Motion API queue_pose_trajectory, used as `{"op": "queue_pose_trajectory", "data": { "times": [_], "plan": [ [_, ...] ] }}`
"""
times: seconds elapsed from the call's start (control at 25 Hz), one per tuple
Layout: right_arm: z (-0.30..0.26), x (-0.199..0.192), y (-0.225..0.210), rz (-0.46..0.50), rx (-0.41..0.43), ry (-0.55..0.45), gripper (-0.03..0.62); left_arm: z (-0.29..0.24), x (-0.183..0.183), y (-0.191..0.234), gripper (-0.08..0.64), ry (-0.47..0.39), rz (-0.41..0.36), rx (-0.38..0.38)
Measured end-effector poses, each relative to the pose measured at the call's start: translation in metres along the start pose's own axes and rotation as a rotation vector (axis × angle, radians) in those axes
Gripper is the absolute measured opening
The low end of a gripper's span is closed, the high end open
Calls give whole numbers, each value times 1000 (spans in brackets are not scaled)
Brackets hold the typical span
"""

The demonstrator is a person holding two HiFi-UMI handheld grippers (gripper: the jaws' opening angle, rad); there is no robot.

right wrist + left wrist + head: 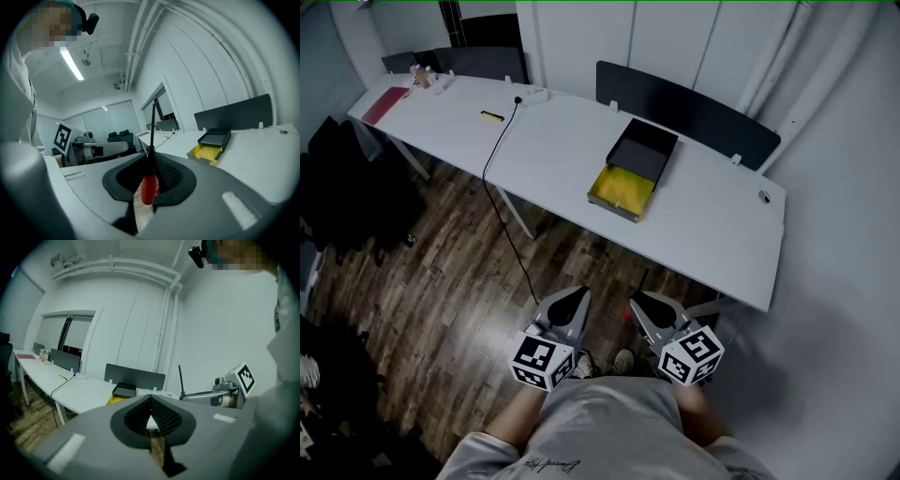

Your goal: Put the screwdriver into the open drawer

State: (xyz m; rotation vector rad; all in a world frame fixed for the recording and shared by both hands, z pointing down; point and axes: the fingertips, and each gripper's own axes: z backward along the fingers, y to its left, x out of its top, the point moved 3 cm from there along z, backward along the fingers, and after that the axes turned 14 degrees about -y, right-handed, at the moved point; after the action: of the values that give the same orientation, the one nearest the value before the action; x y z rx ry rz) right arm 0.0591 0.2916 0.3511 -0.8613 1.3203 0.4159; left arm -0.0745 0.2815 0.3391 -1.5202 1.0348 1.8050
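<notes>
My right gripper (pixel 637 300) is held close to the person's body, above the wooden floor and short of the table, shut on the screwdriver. The screwdriver's red handle (pixel 147 188) sits between the jaws and its black shaft (pixel 152 124) sticks up past the tips. Beside it, my left gripper (pixel 578 294) has its jaws together with nothing in them (pixel 151 399). On the white table (pixel 712 225) ahead stands a black box with its yellow drawer (pixel 623 187) pulled open toward me. The drawer (pixel 206 153) also shows to the right in the right gripper view.
A black cable (pixel 499 150) runs from a power strip (pixel 532 95) over the table's edge to the floor. A small yellow item (pixel 491 116) and a red folder (pixel 384 105) lie farther left. Dark partition panels (pixel 694 111) line the table's far side. Dark chairs (pixel 347 187) stand at the left.
</notes>
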Motion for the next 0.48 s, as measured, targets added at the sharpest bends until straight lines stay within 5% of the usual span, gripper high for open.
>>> {"op": "queue_pose_trajectory", "data": {
  "times": [0.48],
  "plan": [
    [-19, -6, 27, 35, -39, -11, 74, 21, 4, 32, 0, -5, 2, -45]
  ]
}}
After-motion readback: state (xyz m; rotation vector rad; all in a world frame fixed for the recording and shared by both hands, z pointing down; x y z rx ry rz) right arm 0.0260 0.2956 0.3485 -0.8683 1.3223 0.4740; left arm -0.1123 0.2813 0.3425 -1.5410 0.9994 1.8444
